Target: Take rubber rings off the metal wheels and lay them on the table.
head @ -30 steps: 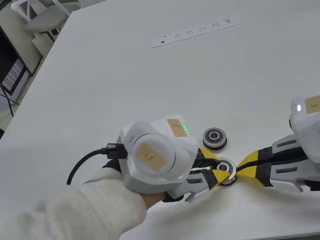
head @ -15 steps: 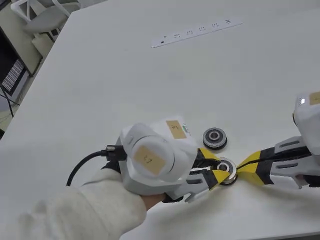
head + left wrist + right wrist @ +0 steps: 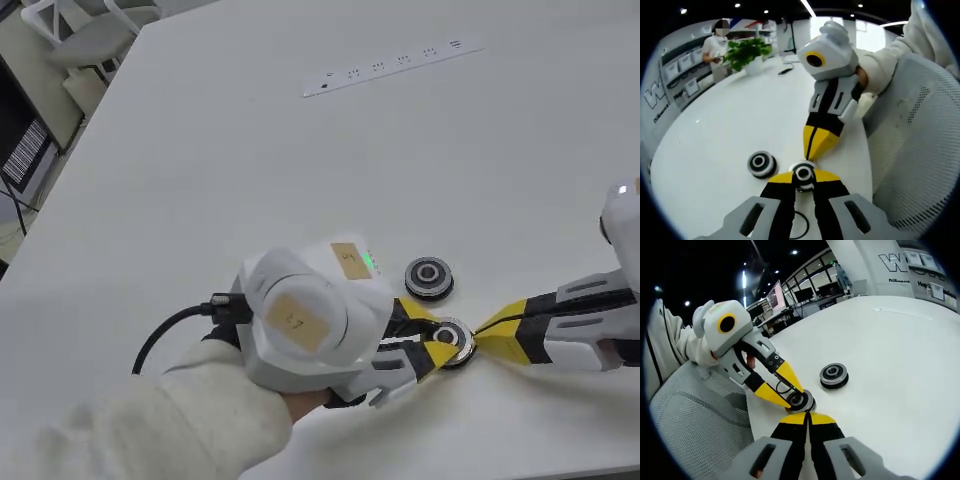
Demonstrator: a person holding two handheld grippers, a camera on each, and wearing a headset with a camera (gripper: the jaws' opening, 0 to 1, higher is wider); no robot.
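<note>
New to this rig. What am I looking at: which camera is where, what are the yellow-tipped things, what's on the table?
No robot: a person holds a two-jaw tool in each hand. The head view comes from a headset camera looking down; each round view comes from a camera riding on one tool. The left tool grips a metal wheel between its jaws. The right tool, jaws together, has its tips at that wheel's rim. A second wheel, black-rimmed, lies apart on the white table, a power strip farther back.
</note>
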